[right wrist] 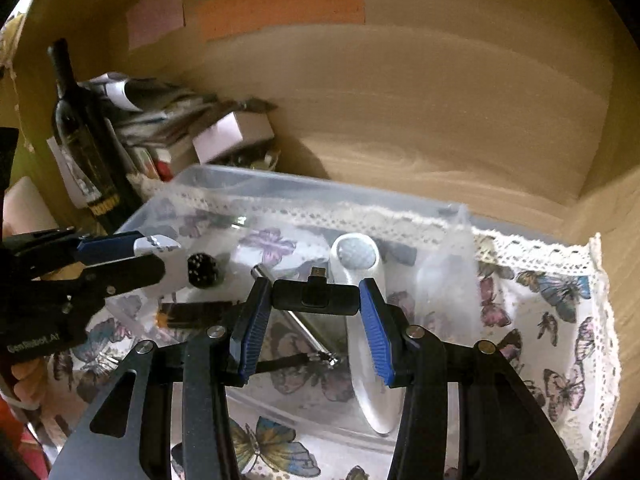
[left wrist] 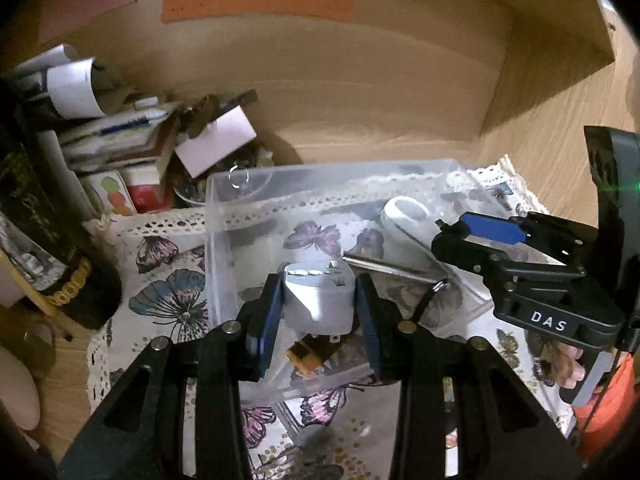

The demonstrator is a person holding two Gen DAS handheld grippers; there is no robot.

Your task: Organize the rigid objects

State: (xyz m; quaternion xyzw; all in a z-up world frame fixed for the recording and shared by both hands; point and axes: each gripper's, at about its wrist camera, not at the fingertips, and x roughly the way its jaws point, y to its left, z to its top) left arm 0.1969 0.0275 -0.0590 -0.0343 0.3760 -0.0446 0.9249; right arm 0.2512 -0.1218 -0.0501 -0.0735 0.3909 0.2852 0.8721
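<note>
**Both grippers loaded over the clear bin**

Left wrist view: left gripper [left wrist: 318,300] clamped on a white travel adapter [left wrist: 318,296], blue pads pressed to both its sides, held above the clear plastic bin [left wrist: 216,216]. Inside the bin: a white handheld device [left wrist: 404,216] toward the far right, a silver metal rod [left wrist: 388,270] beside it, a black and yellow connector [left wrist: 310,354] under the adapter. Right gripper [left wrist: 492,236] seen over the bin's right side. Butterfly cloth [left wrist: 160,280] under the bin.

Right wrist view: right gripper [right wrist: 316,300] closed on a small black dongle [right wrist: 314,298], plug end pointing away, held over the bin [right wrist: 192,178] above the rod [right wrist: 304,324]. White device [right wrist: 356,256] just behind the dongle. Dark wine bottle [right wrist: 80,136] left of the bin.
</note>
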